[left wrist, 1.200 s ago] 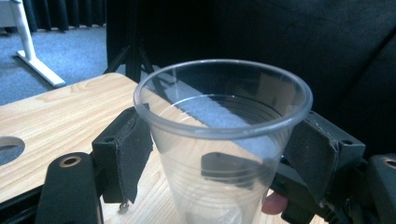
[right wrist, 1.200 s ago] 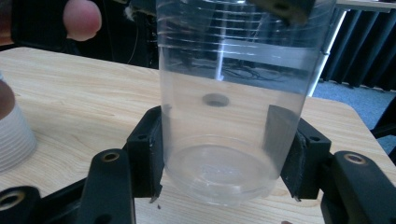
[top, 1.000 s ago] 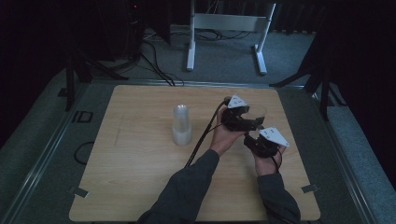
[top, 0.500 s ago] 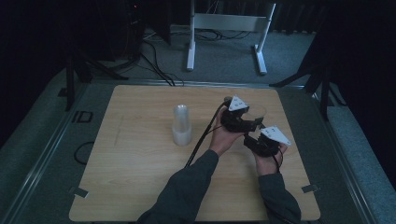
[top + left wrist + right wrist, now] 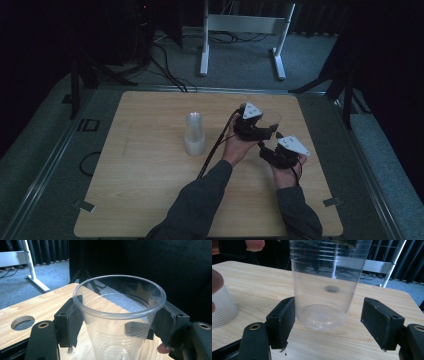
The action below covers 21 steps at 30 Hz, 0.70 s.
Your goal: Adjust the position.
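The left gripper [image 5: 264, 131] pinches a single clear plastic cup [image 5: 119, 315] just below its rim, one jaw pressed against each side of the wall; the cup stands upright in that grip, toward the right half of the counter [image 5: 150, 190]. In the right gripper view the same cup [image 5: 327, 287] hangs with its base just above or barely on the wood; which of the two cannot be told. The right gripper [image 5: 328, 326] is spread wide around that base: its left jaw sits against or just beside the cup's foot, while the other jaw is well apart from it, so it grips nothing.

A stack of clear cups [image 5: 194, 134] stands upright near the middle of the counter, apart from both hands.

Judged from this layout, one cup is already separate from the stack and held, so the picking-off part looks done. What seems left is for the right gripper either to close on the base and take the cup over, or to steady it while it is set down. A round hole [image 5: 22, 322] in the counter lies near the held cup.
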Motion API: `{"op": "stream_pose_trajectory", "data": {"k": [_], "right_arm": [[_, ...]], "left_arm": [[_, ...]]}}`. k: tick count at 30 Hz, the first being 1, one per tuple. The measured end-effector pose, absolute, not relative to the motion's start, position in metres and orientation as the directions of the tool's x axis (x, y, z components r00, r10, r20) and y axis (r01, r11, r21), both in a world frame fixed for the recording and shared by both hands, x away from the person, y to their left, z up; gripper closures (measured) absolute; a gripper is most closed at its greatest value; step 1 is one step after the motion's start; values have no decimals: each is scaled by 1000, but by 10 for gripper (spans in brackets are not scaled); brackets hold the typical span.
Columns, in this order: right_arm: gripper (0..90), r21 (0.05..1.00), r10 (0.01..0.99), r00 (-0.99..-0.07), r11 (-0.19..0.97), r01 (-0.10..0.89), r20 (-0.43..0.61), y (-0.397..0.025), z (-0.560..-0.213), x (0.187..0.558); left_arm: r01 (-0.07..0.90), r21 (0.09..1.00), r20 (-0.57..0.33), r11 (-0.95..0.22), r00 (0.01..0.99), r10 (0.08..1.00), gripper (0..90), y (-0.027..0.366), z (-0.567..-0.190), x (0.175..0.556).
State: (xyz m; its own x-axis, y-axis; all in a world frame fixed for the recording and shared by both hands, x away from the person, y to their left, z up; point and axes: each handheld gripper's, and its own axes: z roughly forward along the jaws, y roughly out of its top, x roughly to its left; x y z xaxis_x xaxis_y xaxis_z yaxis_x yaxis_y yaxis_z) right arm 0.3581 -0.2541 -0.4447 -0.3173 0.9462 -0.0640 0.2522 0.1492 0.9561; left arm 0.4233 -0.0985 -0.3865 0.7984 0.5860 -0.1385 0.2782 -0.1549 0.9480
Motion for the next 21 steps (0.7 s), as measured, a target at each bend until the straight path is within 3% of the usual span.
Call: {"op": "stream_pose_trajectory", "data": {"k": [21], "right_arm": [[276, 957, 947, -314, 148, 249, -65, -257, -444, 357]], "left_arm": [[287, 941, -114, -178, 766, 632, 295, -90, -398, 428]]}}
